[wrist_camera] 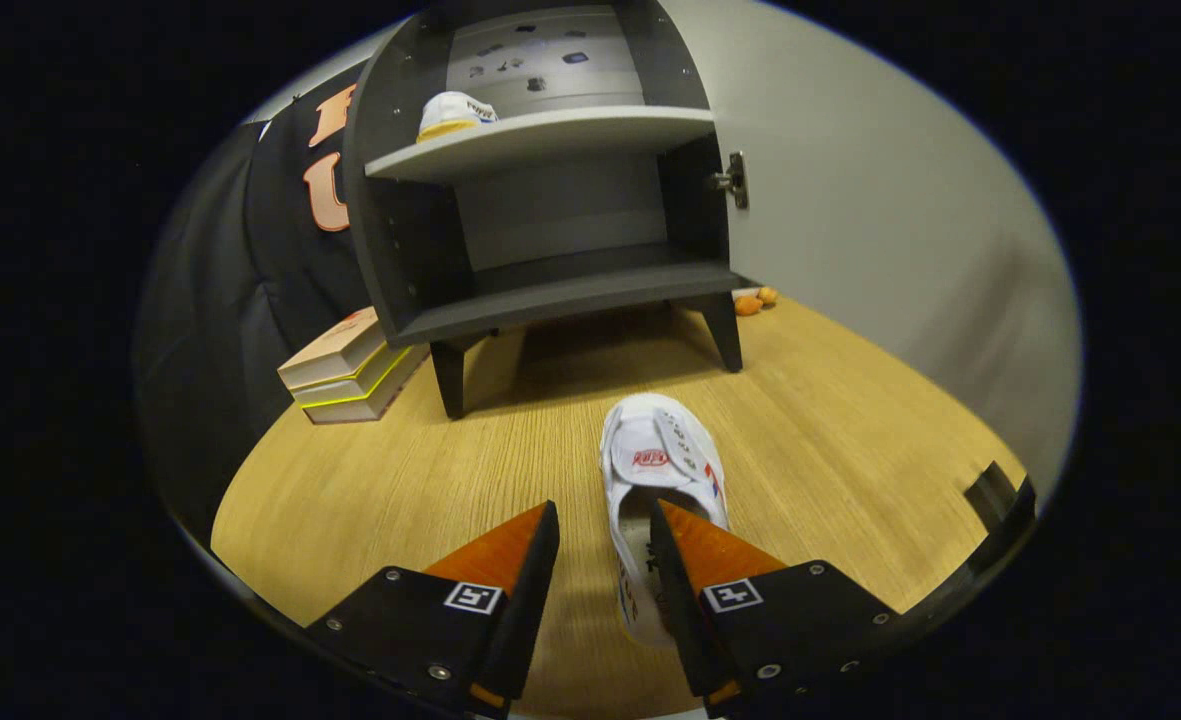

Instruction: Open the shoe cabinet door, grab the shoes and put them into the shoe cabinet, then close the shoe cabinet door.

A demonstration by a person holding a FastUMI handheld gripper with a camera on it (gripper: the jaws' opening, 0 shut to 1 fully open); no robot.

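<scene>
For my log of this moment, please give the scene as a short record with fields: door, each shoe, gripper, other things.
cabinet door: open, swung to the right of the shoe cabinet
shoe on shelf: one white shoe on the upper shelf, at its left end
shoe on floor: second white shoe on the wooden floor, toe toward the cabinet
gripper: open, right finger over the shoe's heel opening, left finger beside the shoe
lower shelf: nothing seen on it
other things: stacked books left of the cabinet

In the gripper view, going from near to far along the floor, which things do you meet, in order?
Open gripper → white shoe on the floor → open shoe cabinet → second white shoe on its upper shelf.
</scene>
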